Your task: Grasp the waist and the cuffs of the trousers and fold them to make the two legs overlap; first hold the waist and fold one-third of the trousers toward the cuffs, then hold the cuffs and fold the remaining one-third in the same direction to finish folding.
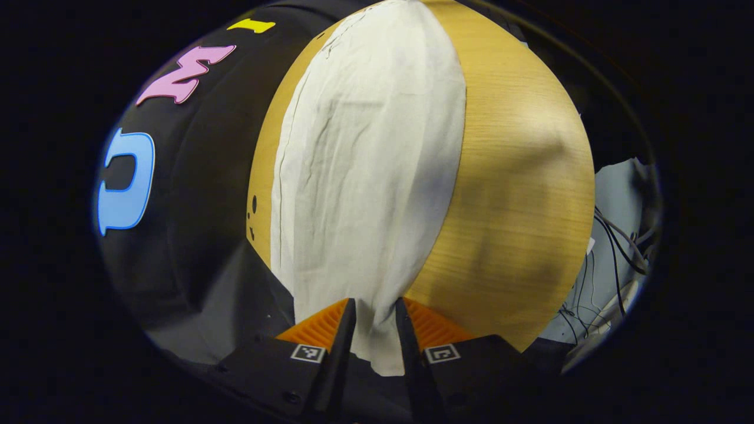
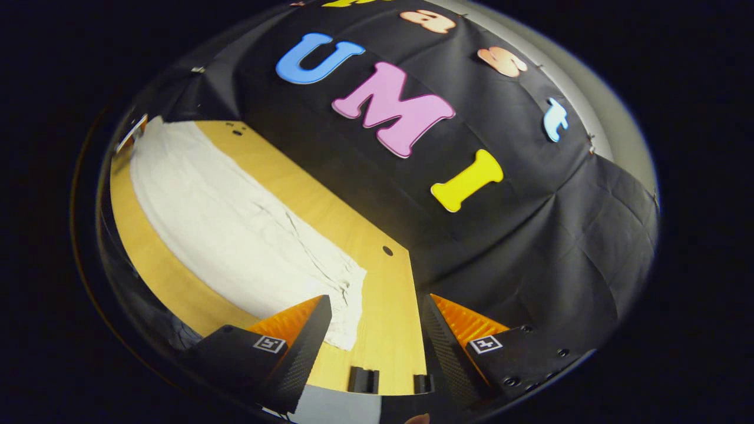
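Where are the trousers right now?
The trousers lie stretched along the wooden table; the left hand-held gripper pinches one end, while the open right hand-held gripper hovers beside the other.

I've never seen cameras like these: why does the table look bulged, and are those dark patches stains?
Left gripper view: fisheye bends the wooden table round; the patches look like soft shadows. Right gripper view: edges curve too, trousers evenly lit, sharp.

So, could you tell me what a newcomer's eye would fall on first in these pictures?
The pale trousers stand out at once, lying in a long strip down the wooden table. In the left gripper view the left gripper has its jaws closed on the near end of the cloth. In the right gripper view the right gripper hangs open beside the trousers' other end, gripping nothing.
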`<state>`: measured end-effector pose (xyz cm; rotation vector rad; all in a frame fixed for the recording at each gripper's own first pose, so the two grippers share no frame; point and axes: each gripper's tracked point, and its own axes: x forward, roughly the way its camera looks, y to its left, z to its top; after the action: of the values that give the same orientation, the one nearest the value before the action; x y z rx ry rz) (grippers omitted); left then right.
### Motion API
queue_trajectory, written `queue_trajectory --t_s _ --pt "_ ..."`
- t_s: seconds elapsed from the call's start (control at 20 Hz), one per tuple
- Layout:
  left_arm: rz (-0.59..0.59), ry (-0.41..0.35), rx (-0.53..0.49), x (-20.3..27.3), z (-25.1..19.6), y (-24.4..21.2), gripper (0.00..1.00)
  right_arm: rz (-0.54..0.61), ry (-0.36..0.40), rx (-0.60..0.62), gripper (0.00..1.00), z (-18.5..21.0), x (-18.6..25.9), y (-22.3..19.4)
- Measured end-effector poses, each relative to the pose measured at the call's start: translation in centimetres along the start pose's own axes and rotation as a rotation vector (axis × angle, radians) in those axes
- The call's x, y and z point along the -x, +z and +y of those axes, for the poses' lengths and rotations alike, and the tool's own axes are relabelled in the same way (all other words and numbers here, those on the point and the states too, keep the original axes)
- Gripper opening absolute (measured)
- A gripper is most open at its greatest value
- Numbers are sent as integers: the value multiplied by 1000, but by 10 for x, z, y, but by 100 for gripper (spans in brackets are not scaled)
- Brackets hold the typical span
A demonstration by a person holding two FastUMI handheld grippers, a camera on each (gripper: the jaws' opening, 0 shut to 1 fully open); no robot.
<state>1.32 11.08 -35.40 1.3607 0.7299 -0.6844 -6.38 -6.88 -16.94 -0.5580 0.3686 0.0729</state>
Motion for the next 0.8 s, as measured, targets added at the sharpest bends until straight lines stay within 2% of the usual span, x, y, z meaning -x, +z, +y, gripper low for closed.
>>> queue_trajectory --t_s 0.05,0.1,0.15,0.2,0.25,0.55,0.8 --pt "8 -11 0 -2 -2 -1 34 7 21 47 96 3 -4 -10" --pt "20 -18 -3 -6 -4 -3 27 14 44 89 96 5 -8 -19" --pt "30 -21 -7 -6 -3 -3 14 23 69 129 96 9 -14 -29" --pt "34 -21 -11 -9 -3 -4 9 34 100 174 96 17 -21 -40" --pt "39 -21 -11 -9 -2 -3 6 42 132 227 96 25 -26 -51" --pt "77 -29 -2 -9 1 -4 6 60 345 538 96 71 -69 -106" --pt "122 -39 -7 -10 1 -4 6 93 415 629 95 87 -100 -133"
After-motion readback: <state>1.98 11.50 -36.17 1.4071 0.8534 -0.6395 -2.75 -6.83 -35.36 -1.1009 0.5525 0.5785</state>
